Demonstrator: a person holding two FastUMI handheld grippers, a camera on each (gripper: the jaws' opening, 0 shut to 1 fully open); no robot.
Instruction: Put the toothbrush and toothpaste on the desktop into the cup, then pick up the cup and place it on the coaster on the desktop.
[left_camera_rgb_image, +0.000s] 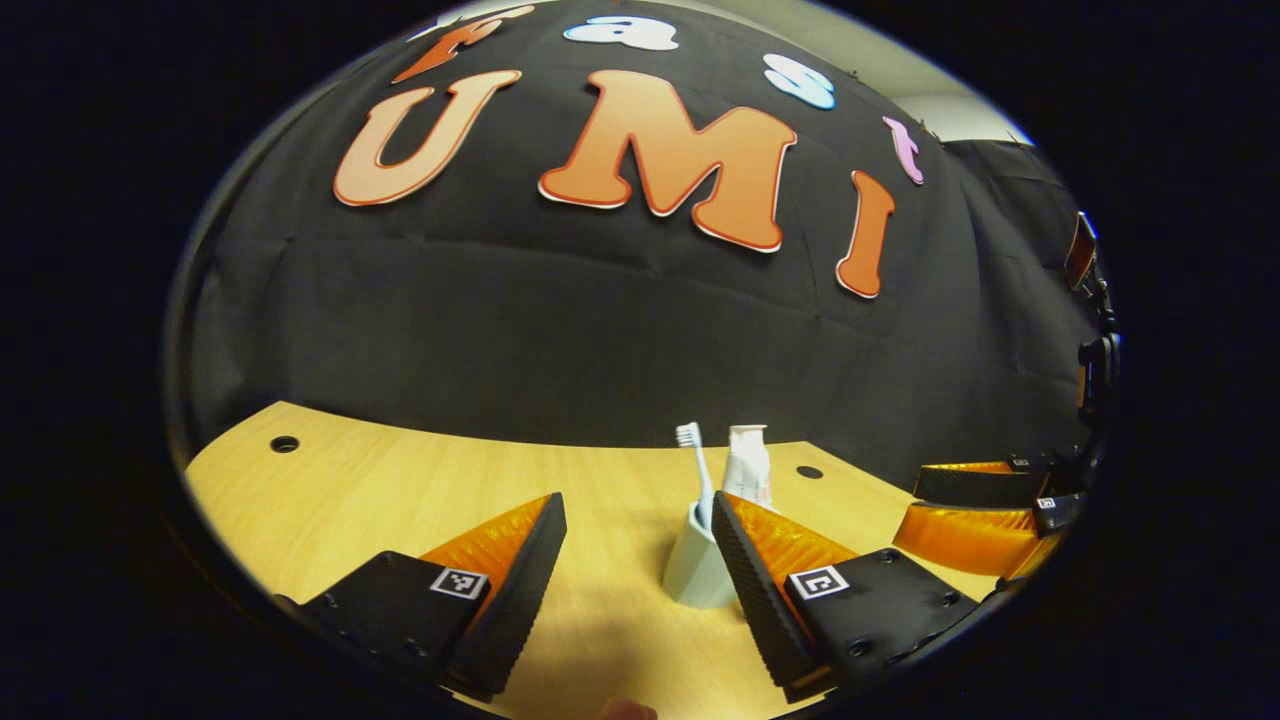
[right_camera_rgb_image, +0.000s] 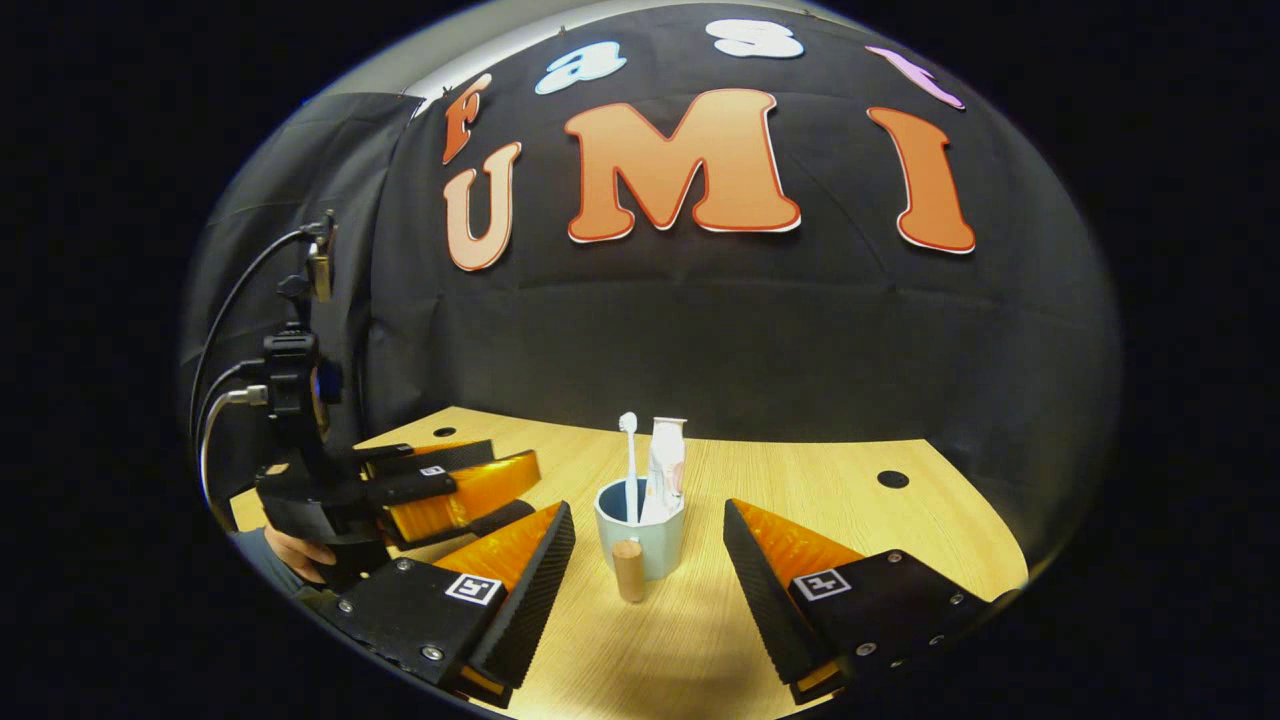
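A: Nearest to us in the right gripper view is the right gripper (right_camera_rgb_image: 648, 560), its fingers spread wide with nothing between them but the bare wooden surface (right_camera_rgb_image: 860, 500).

B: And just past the fingertips we see the cup (right_camera_rgb_image: 655, 545), pale blue-green with a wooden knob handle turned toward us. It stands upright, in the middle of the surface, apart from both fingers.

A: We agree. The toothbrush (right_camera_rgb_image: 629, 455) stands in it, bristle head up, and the toothpaste tube (right_camera_rgb_image: 665, 470) leans beside it inside the same cup.

B: In the left gripper view we have the left gripper (left_camera_rgb_image: 640, 545), also open and empty. The cup (left_camera_rgb_image: 695, 570) sits just beside its right-hand finger, partly hidden behind it; we cannot tell whether they touch.

A: The toothbrush (left_camera_rgb_image: 697, 470) and toothpaste tube (left_camera_rgb_image: 747, 465) rise above that finger there.

B: From the right gripper view we see the left gripper (right_camera_rgb_image: 455, 490) off toward the left edge of the surface, a hand (right_camera_rgb_image: 295, 548) beneath it and cables running up behind.

A: We cannot make out a coaster.
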